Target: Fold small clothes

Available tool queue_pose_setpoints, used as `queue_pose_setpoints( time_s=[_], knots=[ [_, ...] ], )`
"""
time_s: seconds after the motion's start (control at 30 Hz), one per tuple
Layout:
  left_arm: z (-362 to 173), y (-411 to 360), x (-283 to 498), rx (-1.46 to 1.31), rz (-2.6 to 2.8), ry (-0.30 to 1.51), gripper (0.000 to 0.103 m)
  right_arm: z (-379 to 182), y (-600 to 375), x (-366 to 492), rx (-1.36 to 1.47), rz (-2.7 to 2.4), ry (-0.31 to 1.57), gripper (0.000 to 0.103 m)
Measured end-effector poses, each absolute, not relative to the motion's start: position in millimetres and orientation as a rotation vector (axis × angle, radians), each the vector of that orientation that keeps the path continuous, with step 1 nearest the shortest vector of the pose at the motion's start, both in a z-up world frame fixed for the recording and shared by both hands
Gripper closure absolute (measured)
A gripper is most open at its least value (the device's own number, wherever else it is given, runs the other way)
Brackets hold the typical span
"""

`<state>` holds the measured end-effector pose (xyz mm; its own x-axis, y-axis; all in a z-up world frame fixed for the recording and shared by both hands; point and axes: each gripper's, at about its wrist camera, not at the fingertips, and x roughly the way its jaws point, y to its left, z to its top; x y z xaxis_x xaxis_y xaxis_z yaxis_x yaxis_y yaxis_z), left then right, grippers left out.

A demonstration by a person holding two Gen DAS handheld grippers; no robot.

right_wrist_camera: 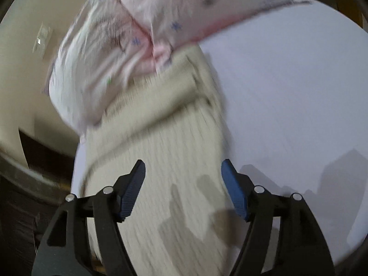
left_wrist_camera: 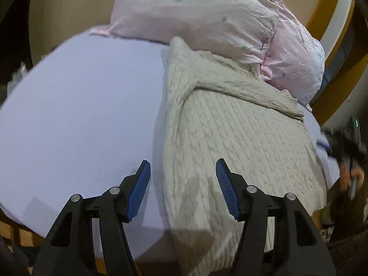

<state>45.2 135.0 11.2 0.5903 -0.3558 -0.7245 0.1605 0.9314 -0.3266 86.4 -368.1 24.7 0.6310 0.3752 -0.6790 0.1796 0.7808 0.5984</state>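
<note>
Left gripper (left_wrist_camera: 182, 188): jaws spread wide, nothing between the blue pads (left_wrist_camera: 140, 192); it hangs above the near left edge of the sweater (left_wrist_camera: 230, 142), not touching it as far as the left wrist view shows; its shadow falls on the knit just ahead of the pads.

Right gripper (right_wrist_camera: 182, 189): jaws likewise parted, empty; poised over the near end of the sweater (right_wrist_camera: 174, 151); the right wrist view is motion-blurred, so fine detail there is unreliable.

Sweater: cream cable-knit, lying on the lavender sheet (left_wrist_camera: 80, 105) of a bed; its far end reaches the pink floral pillows (left_wrist_camera: 195, 18), and whether it runs under them cannot be told; its near end runs to the bed's front edge.

Progress, judged: partway; a sleeve (left_wrist_camera: 248, 92) is already laid diagonally across the body, cuff toward the right side; the left side appears turned in as a long vertical panel, forming a narrow column; the body is not yet folded crosswise, so the lengthwise fold from hem toward collar looks to be what remains; both grippers sit near the hem, consistent with that.

Appearance: thick, ribbed, soft; lies fairly flat with mild bulk at the sleeve overlap; edges roughly parallel; no other garments visible.
</note>
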Motion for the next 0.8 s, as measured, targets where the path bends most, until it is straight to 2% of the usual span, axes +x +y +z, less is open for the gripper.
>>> queue_pose_setpoints(
  time_s=[0.1,0.23,0.33,0.43,0.5,0.53,0.57,0.63,0.8],
  knots=[
    [7.3,138.4,38.6,-0.272,-0.339,0.889,0.043,5.4,-374.4,51.3,0.698,0.147,0.984,0.036],
    [5.8,133.6,23.6,-0.291,-0.408,0.905,0.043,-3.3,-363.4,26.7,0.727,0.308,1.032,0.047],
    [5.3,127.6,9.8,-0.296,-0.435,0.926,0.047,-9.0,-351.8,11.1,0.743,0.451,1.068,0.047],
    [5.7,119.2,0.8,-0.302,-0.456,0.964,0.057,-14.8,-350.5,3.8,0.790,0.514,1.095,0.051],
    [3.4,113.0,-0.2,-0.319,-0.485,0.997,0.074,-23.5,-346.5,0.0,0.836,0.573,1.123,0.063],
    [2.6,109.7,0.8,-0.322,-0.488,1.009,0.077,-27.5,-342.2,1.3,0.845,0.592,1.140,0.081],
    [2.1,106.3,3.6,-0.327,-0.493,1.019,0.089,-32.4,-334.5,5.5,0.845,0.615,1.162,0.096],
    [4.5,106.7,9.8,-0.369,-0.519,1.017,0.090,-29.9,-331.4,10.4,0.861,0.641,1.138,0.096],
    [52.8,112.0,45.1,-0.406,-0.576,0.873,0.091,41.0,-354.2,58.4,0.890,0.695,0.834,0.096]
  ],
)
